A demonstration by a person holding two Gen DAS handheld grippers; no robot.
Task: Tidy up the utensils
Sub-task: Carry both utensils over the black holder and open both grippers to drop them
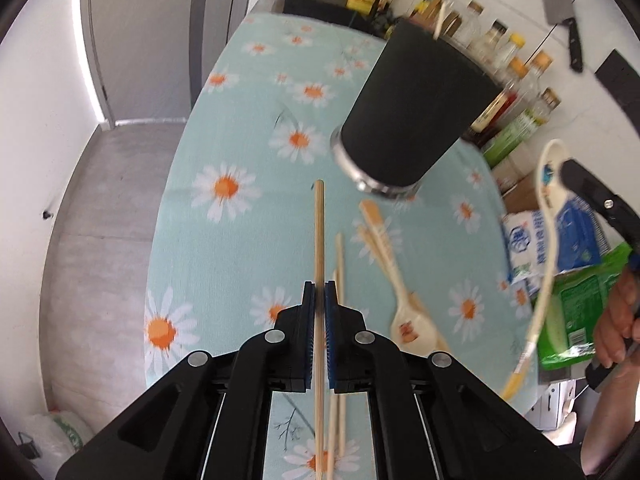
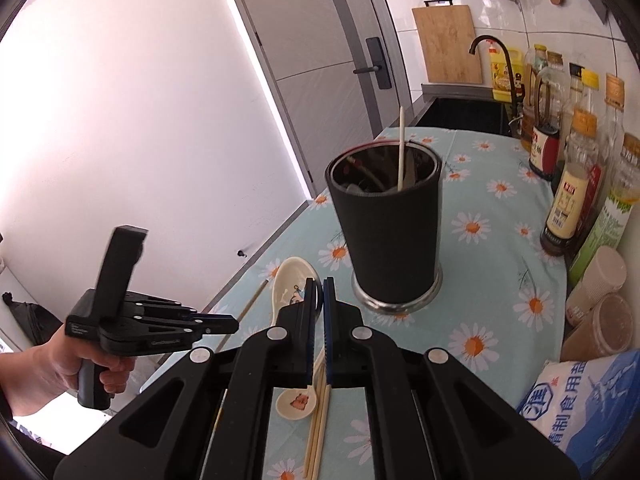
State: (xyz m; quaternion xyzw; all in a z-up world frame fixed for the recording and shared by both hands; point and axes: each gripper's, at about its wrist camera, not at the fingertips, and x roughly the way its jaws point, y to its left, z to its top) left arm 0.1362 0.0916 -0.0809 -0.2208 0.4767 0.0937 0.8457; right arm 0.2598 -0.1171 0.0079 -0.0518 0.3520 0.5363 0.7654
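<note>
Mid-loading: the left claw pinches a chopstick above the worktop, the right claw grips a spoon; next, tip both into the holder

holder contents dim, salt bag cropped

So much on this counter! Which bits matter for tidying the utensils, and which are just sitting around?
For the job: black holder, chopstick in left gripper, spoon in right gripper, small spoon, loose chopsticks.

Just lying about: sauce bottles, salt bag, cutting board, cleaver.
</note>
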